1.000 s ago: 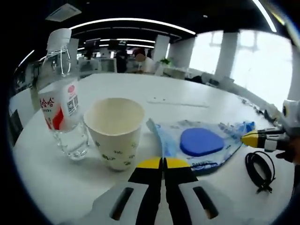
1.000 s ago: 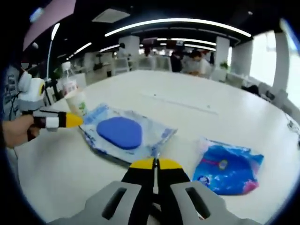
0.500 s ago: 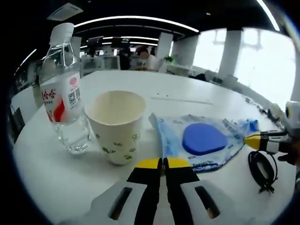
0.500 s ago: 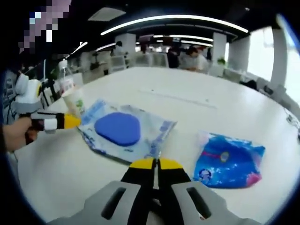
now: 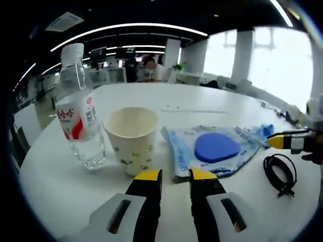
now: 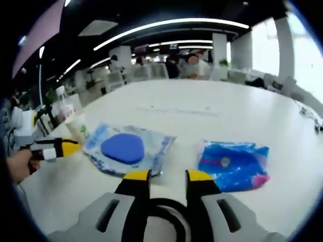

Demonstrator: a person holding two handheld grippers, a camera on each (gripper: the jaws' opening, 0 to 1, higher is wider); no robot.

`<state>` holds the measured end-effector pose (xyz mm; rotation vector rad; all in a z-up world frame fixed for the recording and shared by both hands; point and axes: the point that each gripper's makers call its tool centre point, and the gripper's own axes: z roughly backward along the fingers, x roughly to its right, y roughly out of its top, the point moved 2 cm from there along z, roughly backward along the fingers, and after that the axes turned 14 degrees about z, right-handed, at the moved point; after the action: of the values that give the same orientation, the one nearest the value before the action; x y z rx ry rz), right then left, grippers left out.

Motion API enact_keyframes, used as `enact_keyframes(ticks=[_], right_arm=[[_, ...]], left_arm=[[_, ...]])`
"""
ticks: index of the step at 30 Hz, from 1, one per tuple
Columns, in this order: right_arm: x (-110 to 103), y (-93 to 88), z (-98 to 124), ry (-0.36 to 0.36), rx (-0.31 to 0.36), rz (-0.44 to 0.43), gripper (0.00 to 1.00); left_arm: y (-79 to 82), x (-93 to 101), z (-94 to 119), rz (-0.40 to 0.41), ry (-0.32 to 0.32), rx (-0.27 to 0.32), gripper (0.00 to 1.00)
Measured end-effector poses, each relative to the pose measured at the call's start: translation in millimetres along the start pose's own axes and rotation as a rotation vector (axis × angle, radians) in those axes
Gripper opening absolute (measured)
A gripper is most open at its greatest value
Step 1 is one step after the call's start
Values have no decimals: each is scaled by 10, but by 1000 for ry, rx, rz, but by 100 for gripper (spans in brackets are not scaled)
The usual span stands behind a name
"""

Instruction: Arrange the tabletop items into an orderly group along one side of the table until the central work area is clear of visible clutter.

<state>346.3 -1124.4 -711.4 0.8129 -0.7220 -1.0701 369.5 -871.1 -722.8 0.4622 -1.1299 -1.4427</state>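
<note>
Left gripper [image 5: 174, 176] low over the white table [image 5: 50, 176], level, yellow-tipped jaws parted with bare tabletop in the gap, gripping nothing. Pointing straight at the paper cup [image 5: 133, 138] and the clear packet with the blue pad [image 5: 214, 148], both just ahead of the tips. Water bottle [image 5: 79, 123] upright just beside the cup, on its far left, white cap on. Coiled black cable [image 5: 279, 174] lying off to the right, near the packet's edge. Out at the right edge, the right gripper's tip coming in, hovering just above the cable and close to the packet's corner.

Over in the right gripper view: right gripper [image 6: 167, 176] also low and level, jaws spread, nothing between them but table, a dark loop showing down between the jaw bases. Clear packet with the blue pad ahead and slightly left, blue printed packet [image 6: 232, 165] ahead and right, the two apart with bare white surface between. Left gripper in from the left, a hand [image 6: 17, 164] wrapped round its handle, tip near the packet's left edge. Cup and bottle small behind it.

Big rounded white table, open-plan office beyond, curved ceiling light strips [image 6: 166, 25], bright windows [image 5: 282, 65] on the right, people seated far back.
</note>
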Motion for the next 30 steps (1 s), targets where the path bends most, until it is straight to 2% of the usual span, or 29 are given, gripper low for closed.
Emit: enact_keyframes(ticks=[4, 7, 10, 14, 17, 25, 30], right_arm=[[-24, 1, 131, 5, 1, -12, 34], [-47, -22, 202, 10, -9, -18, 39], [-70, -68, 273, 16, -26, -25, 43], [-85, -92, 376, 22, -27, -43, 48], [-101, -81, 458, 25, -22, -21, 52], [-158, 54, 658, 75, 54, 17, 68], [-267, 114, 828, 132, 76, 67, 73]], left_arm=[[-4, 23, 85, -42, -28, -7, 28], [-17, 38, 155, -25, -61, -27, 35], [-4, 56, 232, -32, -77, -23, 42], [-29, 141, 347, -56, -128, -37, 52], [-33, 201, 440, -88, -174, -42, 59], [51, 229, 649, -97, -226, -39, 74], [137, 171, 812, -82, -241, -32, 81]])
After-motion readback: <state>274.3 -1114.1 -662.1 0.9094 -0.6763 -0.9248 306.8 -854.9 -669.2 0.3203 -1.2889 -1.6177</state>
